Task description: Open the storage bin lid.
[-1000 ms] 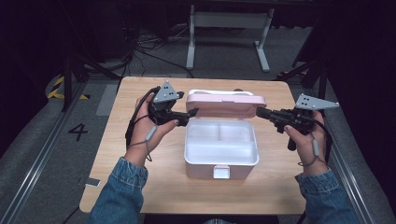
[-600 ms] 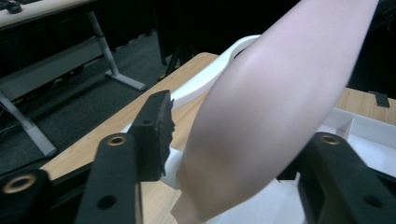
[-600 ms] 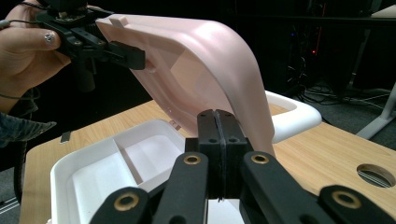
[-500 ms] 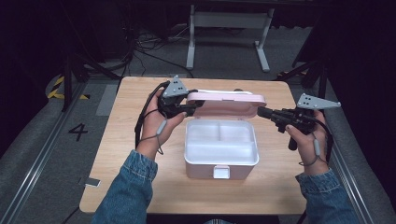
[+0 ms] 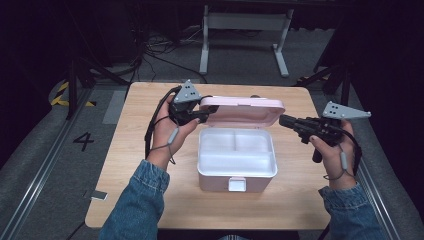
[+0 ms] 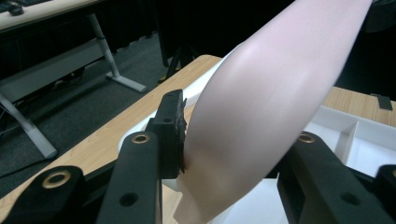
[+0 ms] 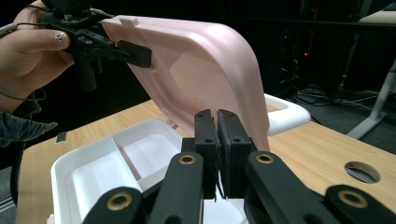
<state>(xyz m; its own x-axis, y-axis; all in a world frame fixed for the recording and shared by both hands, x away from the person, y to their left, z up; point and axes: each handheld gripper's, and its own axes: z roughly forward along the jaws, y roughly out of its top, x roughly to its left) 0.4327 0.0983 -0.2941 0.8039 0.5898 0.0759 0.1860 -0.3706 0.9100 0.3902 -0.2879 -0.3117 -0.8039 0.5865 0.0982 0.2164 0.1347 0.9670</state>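
Observation:
A white compartment box (image 5: pixel 237 172) stands open mid-table, its pink lid (image 5: pixel 245 107) raised behind it. My left gripper (image 5: pixel 207 112) has just been closing and is now shut on the lid's left end. In the left gripper view, my left gripper (image 6: pixel 233 140) pinches the lid (image 6: pixel 271 84) with the pad (image 6: pixel 175 135) pressed against it. My right gripper (image 5: pixel 282 120) hovers just off the lid's right end. In the right gripper view, its jaws (image 7: pixel 217 126) have just been opening by a sliver and stand almost together, with nothing between them. Beyond them are the lid (image 7: pixel 196 60), the box (image 7: pixel 60 168) and the left gripper (image 7: pixel 135 53).
The wooden table (image 5: pixel 140 115) has a round cable hole (image 7: pixel 360 171) near the right side. A small dark tag (image 5: pixel 98 195) lies at the front left edge. A white desk frame (image 5: pixel 245 30) and cables sit on the floor behind.
The left hand shifted up and in toward the lid, and its jaws went from wide open to shut on the lid's left end. The right hand stayed put.

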